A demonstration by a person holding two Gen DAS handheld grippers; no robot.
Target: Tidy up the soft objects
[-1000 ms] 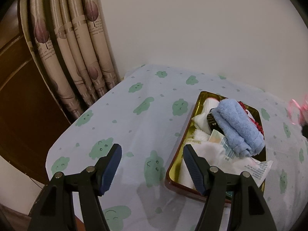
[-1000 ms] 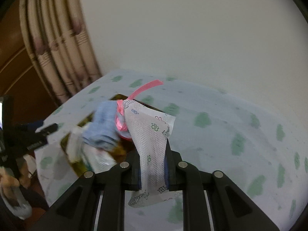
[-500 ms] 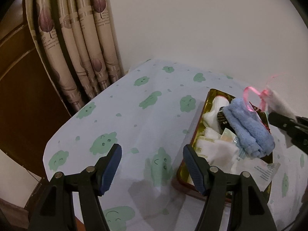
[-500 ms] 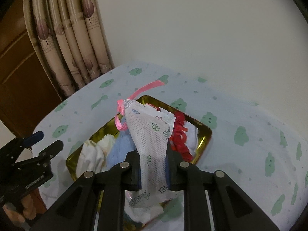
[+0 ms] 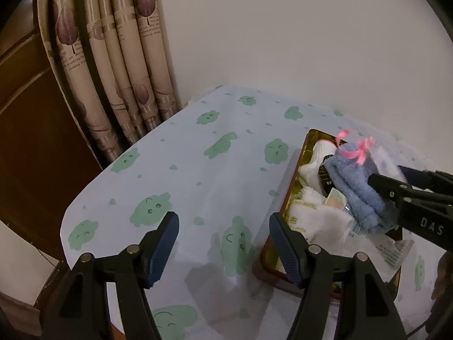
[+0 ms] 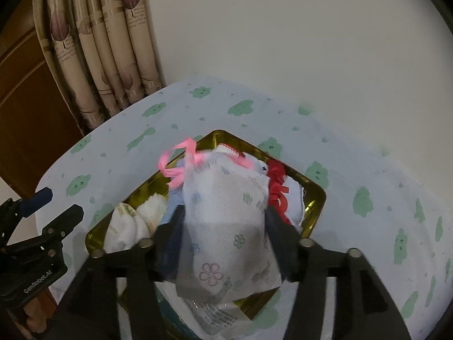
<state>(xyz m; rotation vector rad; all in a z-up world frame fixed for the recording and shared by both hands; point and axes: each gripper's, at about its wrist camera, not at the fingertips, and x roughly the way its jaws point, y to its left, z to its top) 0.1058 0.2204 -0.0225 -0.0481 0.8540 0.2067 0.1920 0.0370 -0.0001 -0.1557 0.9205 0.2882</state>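
Where a white wall meets a beige curtain printed with purple leaves, a table is seen draped in a pale blue cloth patterned with green clouds. A gold tray is set on that cloth and is taken as the landmark. Inside the tray a folded blue towel, white socks and a red frilled item are piled together.

Beside the tray, on its curtain side, the left gripper is held above bare cloth with its jaws spread wide and nothing between them. Over the tray, the right gripper is seen with its jaws opening; a white pouch printed with small flowers and tied with a pink ribbon lies between the fingers, resting on the pile in the tray. Whether the pads are touching the pouch cannot be told.
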